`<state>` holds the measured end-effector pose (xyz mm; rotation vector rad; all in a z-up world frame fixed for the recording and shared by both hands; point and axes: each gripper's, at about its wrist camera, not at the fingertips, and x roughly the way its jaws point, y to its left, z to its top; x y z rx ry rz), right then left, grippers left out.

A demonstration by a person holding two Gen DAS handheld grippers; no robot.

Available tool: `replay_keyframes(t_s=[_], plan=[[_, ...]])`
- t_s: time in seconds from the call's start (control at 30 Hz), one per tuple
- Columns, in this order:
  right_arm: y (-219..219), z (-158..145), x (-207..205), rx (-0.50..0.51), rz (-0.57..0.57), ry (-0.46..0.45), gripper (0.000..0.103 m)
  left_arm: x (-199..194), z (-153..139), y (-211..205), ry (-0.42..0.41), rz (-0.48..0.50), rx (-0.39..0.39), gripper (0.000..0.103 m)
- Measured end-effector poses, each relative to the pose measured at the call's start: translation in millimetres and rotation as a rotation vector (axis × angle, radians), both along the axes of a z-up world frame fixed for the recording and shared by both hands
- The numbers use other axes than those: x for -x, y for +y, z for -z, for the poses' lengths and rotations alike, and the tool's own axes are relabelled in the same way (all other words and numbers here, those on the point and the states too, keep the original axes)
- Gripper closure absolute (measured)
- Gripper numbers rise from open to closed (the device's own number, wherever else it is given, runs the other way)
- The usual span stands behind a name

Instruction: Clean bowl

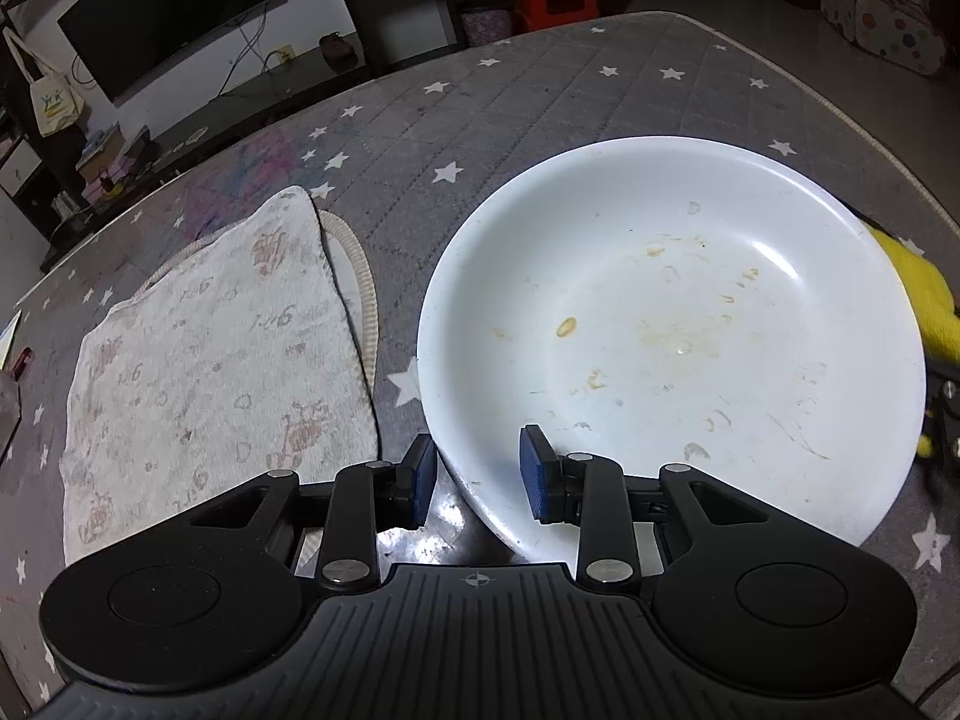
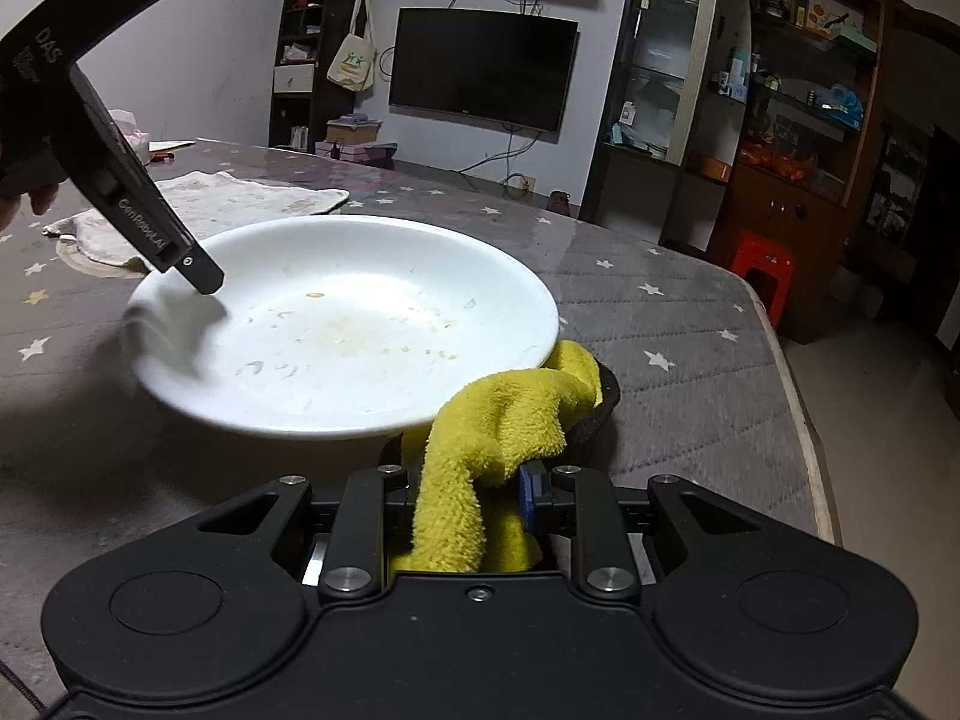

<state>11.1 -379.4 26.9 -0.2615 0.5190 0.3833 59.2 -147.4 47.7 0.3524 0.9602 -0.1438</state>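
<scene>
Yellow cloth (image 2: 480, 450) is clamped in the right gripper (image 2: 474, 495); the bowl rim (image 1: 474, 480) is straddled, ungripped, by the left gripper (image 1: 480, 474), so the white bowl (image 1: 672, 324) may be pushed when wiped.

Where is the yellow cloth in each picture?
Left wrist view: the yellow cloth peeks out at the far right edge, behind the bowl's rim.
Right wrist view: the cloth is low in the middle, pinched in the right gripper, just in front of the bowl's near rim.
Shared landmark: the white bowl with brownish stains, on the grey star-patterned table cover.
</scene>
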Motion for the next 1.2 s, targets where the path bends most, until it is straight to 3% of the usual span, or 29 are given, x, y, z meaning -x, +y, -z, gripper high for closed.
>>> replay_keyframes(t_s=[0.53, 1.2], plan=[[-9.5, 0.4, -29.0, 0.013, -0.079, -0.006, 0.077, -12.9, 4.1, -3.6, 0.001, 0.006, -0.040, 0.069], [-1.8, -2.1, -18.9, 0.026, -0.027, -0.010, 0.077, 16.3, -4.4, 8.1, 0.073, -0.100, 0.119, 0.065]])
